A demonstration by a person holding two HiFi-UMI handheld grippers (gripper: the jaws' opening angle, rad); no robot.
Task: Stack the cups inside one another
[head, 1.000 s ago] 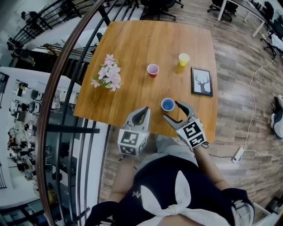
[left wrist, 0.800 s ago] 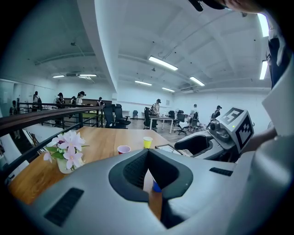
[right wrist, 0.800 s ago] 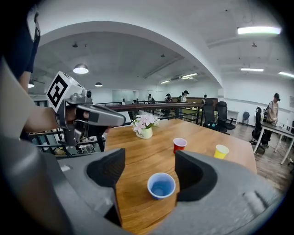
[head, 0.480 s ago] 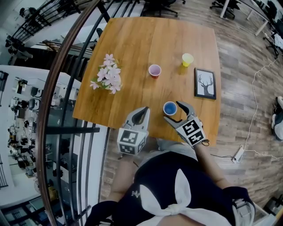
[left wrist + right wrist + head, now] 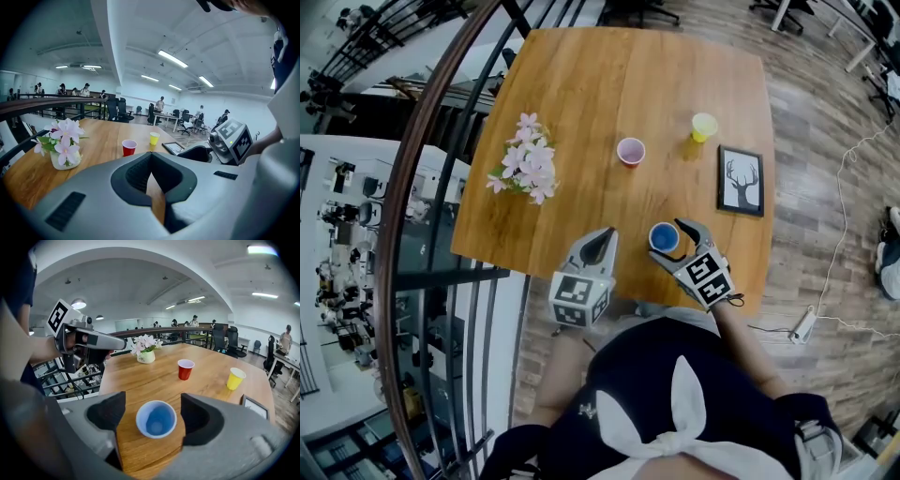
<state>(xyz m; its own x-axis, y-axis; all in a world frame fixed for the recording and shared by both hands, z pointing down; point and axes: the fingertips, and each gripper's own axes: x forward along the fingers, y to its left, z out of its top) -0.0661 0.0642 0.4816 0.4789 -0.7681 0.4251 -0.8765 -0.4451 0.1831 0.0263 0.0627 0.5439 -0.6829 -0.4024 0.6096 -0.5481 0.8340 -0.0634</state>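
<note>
The blue cup (image 5: 156, 419) stands upright on the table (image 5: 581, 94) near my edge, between the jaws of the right gripper (image 5: 668, 242), which are opening. That gripper's own view shows me a gap on each side of the rim, which the head view cannot settle. The left gripper (image 5: 605, 236) hangs over the near edge, jaws together on nothing. From above I see the red cup (image 5: 630, 151) and yellow cup (image 5: 704, 127) standing apart farther out, the yellow one near a picture frame (image 5: 741, 180)
</note>
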